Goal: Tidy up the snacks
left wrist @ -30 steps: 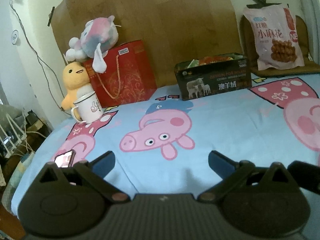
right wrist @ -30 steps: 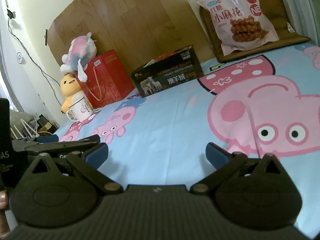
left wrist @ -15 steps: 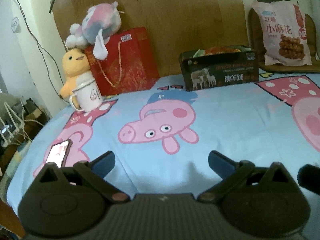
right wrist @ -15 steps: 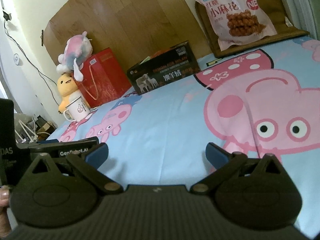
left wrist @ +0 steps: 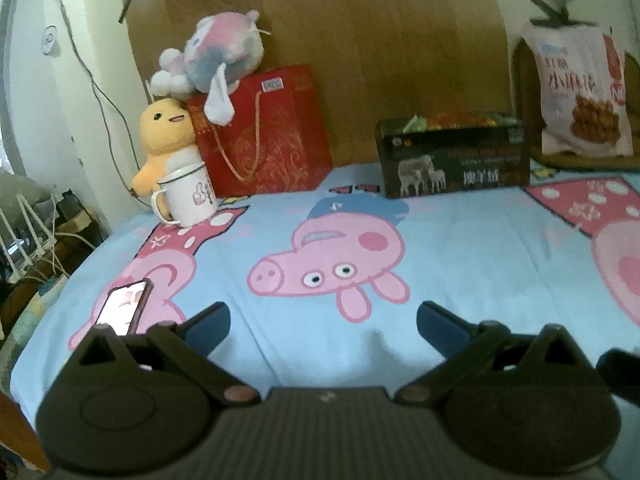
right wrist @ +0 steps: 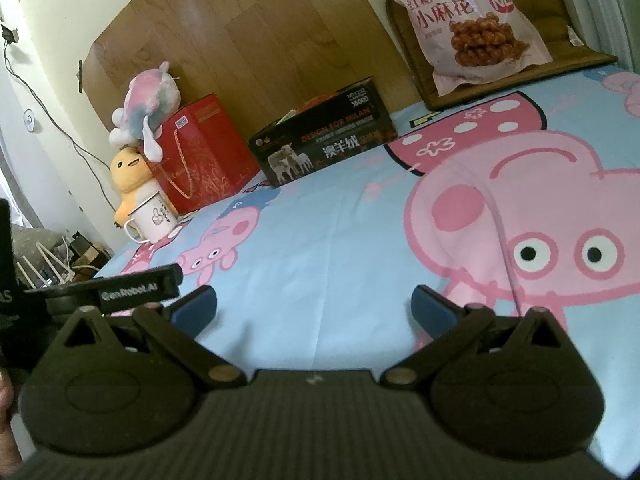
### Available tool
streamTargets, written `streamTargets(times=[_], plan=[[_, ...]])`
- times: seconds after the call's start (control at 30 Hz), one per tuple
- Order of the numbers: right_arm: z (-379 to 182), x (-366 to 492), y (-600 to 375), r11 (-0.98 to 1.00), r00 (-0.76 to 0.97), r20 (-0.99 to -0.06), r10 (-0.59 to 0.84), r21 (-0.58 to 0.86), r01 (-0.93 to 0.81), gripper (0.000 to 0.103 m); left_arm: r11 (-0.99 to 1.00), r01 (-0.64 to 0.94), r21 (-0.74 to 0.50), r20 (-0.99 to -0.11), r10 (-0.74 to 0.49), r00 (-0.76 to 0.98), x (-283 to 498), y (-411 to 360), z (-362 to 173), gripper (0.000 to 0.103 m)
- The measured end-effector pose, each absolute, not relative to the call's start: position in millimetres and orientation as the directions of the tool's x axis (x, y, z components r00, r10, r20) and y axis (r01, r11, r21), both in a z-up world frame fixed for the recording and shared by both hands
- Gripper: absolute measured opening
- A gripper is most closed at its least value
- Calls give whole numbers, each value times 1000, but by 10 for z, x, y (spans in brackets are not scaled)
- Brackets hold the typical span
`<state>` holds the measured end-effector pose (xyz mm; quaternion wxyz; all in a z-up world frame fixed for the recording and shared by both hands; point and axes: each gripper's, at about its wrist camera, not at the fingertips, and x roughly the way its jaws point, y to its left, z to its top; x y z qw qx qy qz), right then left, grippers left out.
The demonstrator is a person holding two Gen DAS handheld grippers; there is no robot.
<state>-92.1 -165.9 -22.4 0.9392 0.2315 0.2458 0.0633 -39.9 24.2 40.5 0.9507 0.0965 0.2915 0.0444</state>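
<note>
- Two views, left wrist first: your left gripper (left wrist: 323, 320) hangs wide and empty over the bed (left wrist: 460, 248); the dark snack box (left wrist: 454, 162) lies well ahead, slightly right.
- Right wrist: your right gripper (right wrist: 314, 304) is wide, empty; the snack bag (right wrist: 466, 20) leans far ahead-right, probably nearer this hand.

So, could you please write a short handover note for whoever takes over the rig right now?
Left hand-held gripper: open, empty, low over the bedsheet.
Right hand-held gripper: open, empty, also over the sheet.
Pink snack bag: leaning upright on the brown cushion at the headboard, far right.
Dark box: open-topped, by the headboard, colourful packets already showing inside.
Done: nothing gripped at present.
Left: probably take the snack bag and put it in or beside the box.
Mind the phone lying near the left gripper.
</note>
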Motion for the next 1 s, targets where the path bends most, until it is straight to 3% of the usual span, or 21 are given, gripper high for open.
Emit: streamTargets(times=[0.3,1.0], plan=[[-226,-900,-1658,885,869,-436,236,465,-7,103,964,-88,252,-481,204,852,-424,247,487,103],[-246,-849,-1695,881,862,-445,243,472,-5,103,962,-106,250,-551,232,802,-304,306,364,103]])
